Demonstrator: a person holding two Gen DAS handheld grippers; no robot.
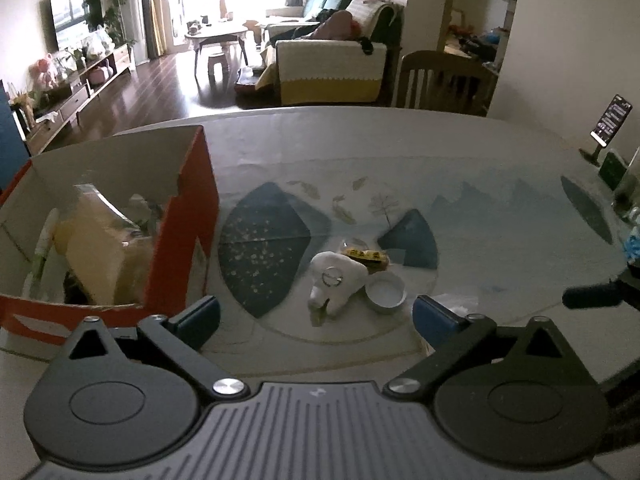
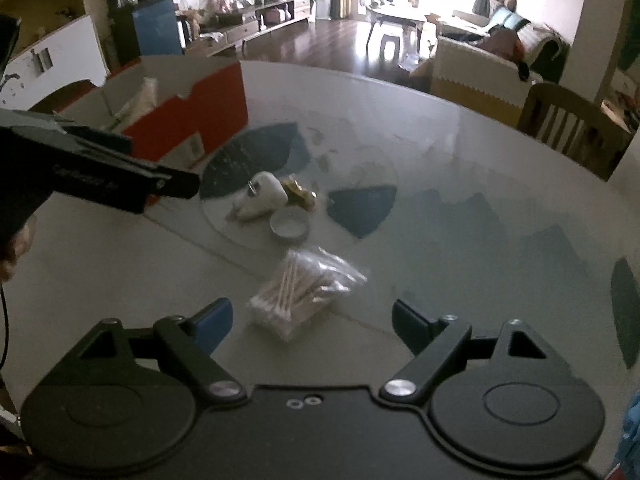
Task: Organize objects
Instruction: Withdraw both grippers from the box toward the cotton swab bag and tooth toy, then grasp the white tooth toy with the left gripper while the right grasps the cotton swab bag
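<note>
A white tooth-shaped plush (image 1: 336,282) (image 2: 262,196) with a metal ring lies on the round table, beside a small white dish (image 1: 386,292) (image 2: 290,229) and a yellow snack packet (image 1: 368,258) (image 2: 298,192). My left gripper (image 1: 316,318) is open, just short of the plush, with nothing between its fingers. A clear bag of cotton swabs (image 2: 298,294) lies right in front of my right gripper (image 2: 310,322), which is open and empty. An open orange cardboard box (image 1: 176,216) (image 2: 192,108) holding several items stands at the left.
The table (image 1: 500,240) has a glass top over a cloth with blue patterns. A phone on a stand (image 1: 610,124) and small items sit at its right edge. A wooden chair (image 1: 444,80) stands behind the table. The left gripper (image 2: 100,172) appears in the right wrist view.
</note>
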